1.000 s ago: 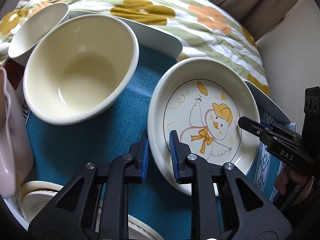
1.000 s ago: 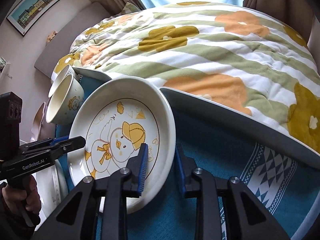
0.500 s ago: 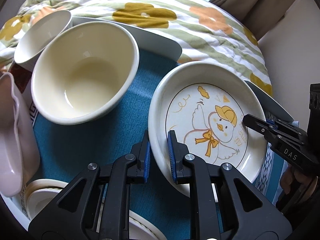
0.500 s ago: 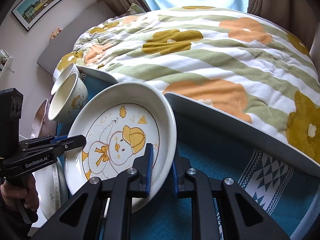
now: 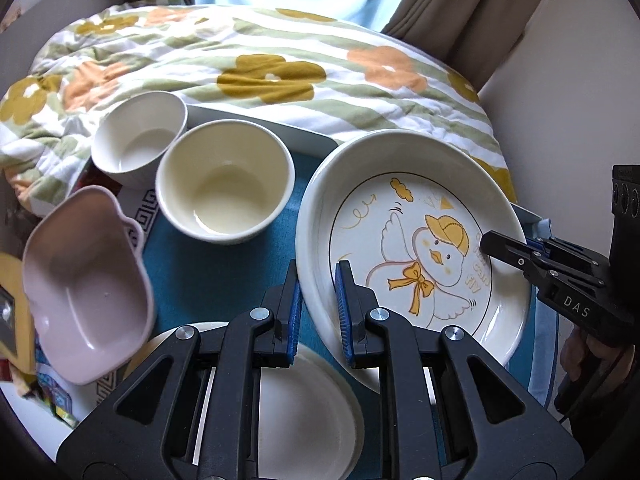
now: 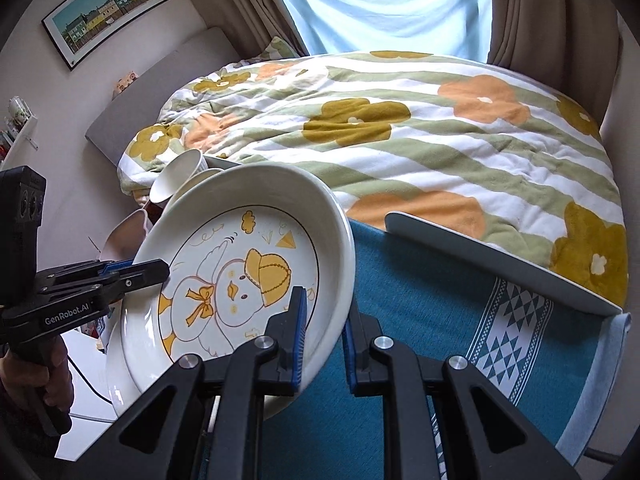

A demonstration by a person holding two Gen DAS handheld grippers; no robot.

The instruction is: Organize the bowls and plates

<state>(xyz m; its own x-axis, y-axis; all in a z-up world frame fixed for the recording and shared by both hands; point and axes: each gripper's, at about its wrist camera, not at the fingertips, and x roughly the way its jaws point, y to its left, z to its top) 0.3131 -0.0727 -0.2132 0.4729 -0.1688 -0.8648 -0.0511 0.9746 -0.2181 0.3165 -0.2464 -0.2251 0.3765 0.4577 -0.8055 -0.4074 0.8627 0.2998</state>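
A white deep plate with a yellow duck drawing (image 5: 416, 240) (image 6: 240, 280) is held off the blue cloth by both grippers. My left gripper (image 5: 318, 300) is shut on its left rim. My right gripper (image 6: 324, 332) is shut on its right rim and shows at the right of the left wrist view (image 5: 520, 256). A cream bowl (image 5: 224, 184), a white bowl (image 5: 140, 136) and a pink lobed bowl (image 5: 84, 280) stand to the left. A stack of white plates (image 5: 304, 408) lies under my left gripper.
The blue cloth (image 6: 420, 300) covers a white tray table (image 6: 500, 256) on a bed with a flowered quilt (image 6: 400, 128). A wall stands at the right (image 5: 560, 120). Curtains and a window are behind the bed.
Both grippers closed on the duck plate's rims and lifted it up from the cloth. The views pulled back and up; the bowls now look farther away.
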